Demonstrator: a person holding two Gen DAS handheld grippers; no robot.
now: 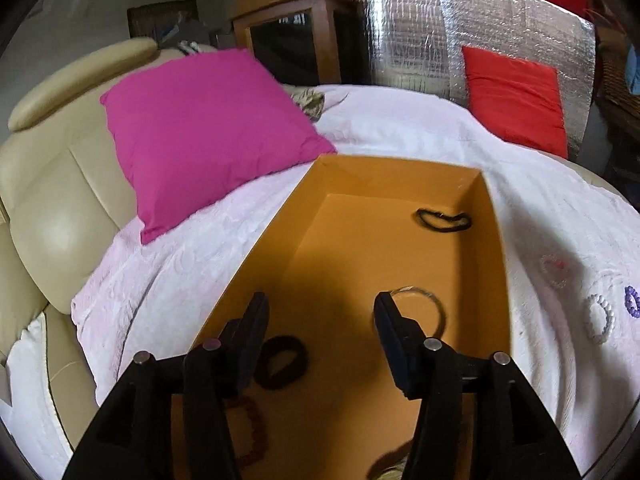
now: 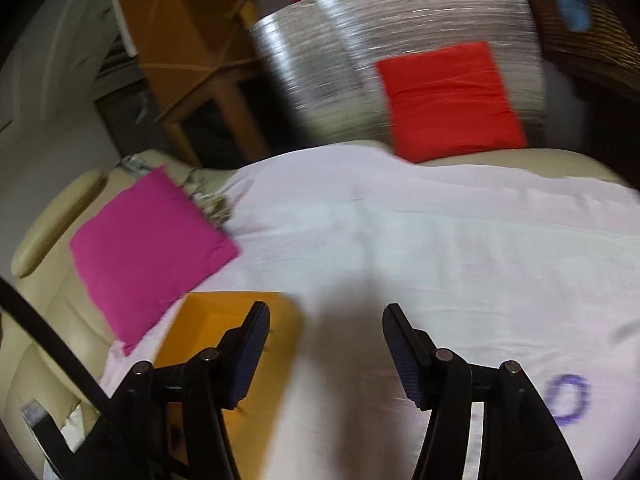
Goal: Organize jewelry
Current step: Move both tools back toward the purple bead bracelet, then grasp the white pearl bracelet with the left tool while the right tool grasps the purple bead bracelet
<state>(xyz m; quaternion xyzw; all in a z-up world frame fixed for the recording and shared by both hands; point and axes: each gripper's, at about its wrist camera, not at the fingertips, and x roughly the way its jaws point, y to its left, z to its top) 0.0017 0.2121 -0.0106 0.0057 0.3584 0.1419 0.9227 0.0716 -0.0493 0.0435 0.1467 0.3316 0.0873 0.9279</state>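
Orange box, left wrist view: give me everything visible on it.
The orange box is an open, lidless rectangular tray, apparently cardboard, with upright walls and a flat floor. It sits on the pale pink bedspread, long axis running away from the camera, beside the magenta pillow. Inside lie a black hair tie near the far end, a silver ring bangle, a dark scrunchie and a reddish bead bracelet. The open left claw hangs over it, empty.
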